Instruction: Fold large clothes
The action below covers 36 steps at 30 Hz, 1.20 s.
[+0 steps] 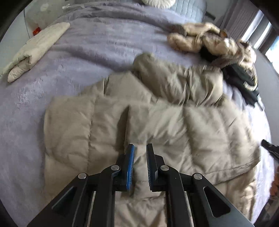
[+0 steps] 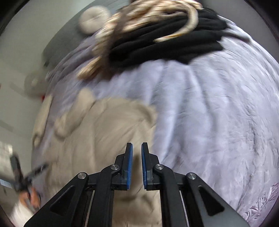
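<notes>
Lavender plush blanket (image 1: 90,52) covers the bed, and a beige quilted coat (image 1: 157,129) lies spread on it at the near side, one sleeve bunched toward the far edge. Beyond the coat, a heap of tan furry and black clothes (image 1: 218,47) sits near a curtained window (image 1: 247,22), a folded cream garment (image 1: 34,50) rests well apart on the other side by the pale wall, and a round white cushion (image 1: 158,2) lies at the headboard. Both the left gripper (image 1: 140,148) and the right gripper (image 2: 136,146) hover just above the coat with their jaws slightly parted, grasping nothing.
</notes>
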{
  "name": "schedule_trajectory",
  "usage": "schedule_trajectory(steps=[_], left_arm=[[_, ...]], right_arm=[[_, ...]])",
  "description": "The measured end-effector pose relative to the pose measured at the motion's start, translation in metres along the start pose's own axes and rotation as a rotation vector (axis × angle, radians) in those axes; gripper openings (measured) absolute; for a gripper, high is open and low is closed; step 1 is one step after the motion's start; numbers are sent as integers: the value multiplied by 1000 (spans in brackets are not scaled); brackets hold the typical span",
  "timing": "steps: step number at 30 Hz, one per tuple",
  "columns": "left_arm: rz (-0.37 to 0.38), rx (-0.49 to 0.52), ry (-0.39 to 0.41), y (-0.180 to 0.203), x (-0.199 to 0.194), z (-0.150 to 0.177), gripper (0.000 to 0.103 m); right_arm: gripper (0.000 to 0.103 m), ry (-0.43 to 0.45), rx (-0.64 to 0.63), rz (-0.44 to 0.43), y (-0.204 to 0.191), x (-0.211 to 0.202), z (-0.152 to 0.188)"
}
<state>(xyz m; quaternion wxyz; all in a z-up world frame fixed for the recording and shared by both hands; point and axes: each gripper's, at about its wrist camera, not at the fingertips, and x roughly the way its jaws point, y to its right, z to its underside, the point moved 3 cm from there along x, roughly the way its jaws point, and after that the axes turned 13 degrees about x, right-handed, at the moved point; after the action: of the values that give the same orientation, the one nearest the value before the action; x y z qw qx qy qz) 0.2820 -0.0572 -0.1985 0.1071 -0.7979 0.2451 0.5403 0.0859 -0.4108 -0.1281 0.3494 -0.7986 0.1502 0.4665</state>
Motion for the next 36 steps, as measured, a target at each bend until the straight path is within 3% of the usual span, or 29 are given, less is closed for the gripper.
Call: schedule_trajectory(steps=[3, 10, 20, 23, 36], left_arm=[[-42, 20, -42, 0, 26, 19, 15], [-60, 35, -18, 1, 35, 27, 15], [-120, 2, -65, 0, 16, 27, 15], [-130, -1, -71, 1, 1, 30, 15], [-119, -2, -112, 20, -54, 59, 15]], right_arm=[[9, -41, -67, 79, 0, 24, 17], [8, -37, -60, 100, 15, 51, 24], [8, -29, -48, 158, 9, 15, 32], [13, -30, -28, 163, 8, 0, 38], [13, -107, 60, 121, -6, -41, 74]])
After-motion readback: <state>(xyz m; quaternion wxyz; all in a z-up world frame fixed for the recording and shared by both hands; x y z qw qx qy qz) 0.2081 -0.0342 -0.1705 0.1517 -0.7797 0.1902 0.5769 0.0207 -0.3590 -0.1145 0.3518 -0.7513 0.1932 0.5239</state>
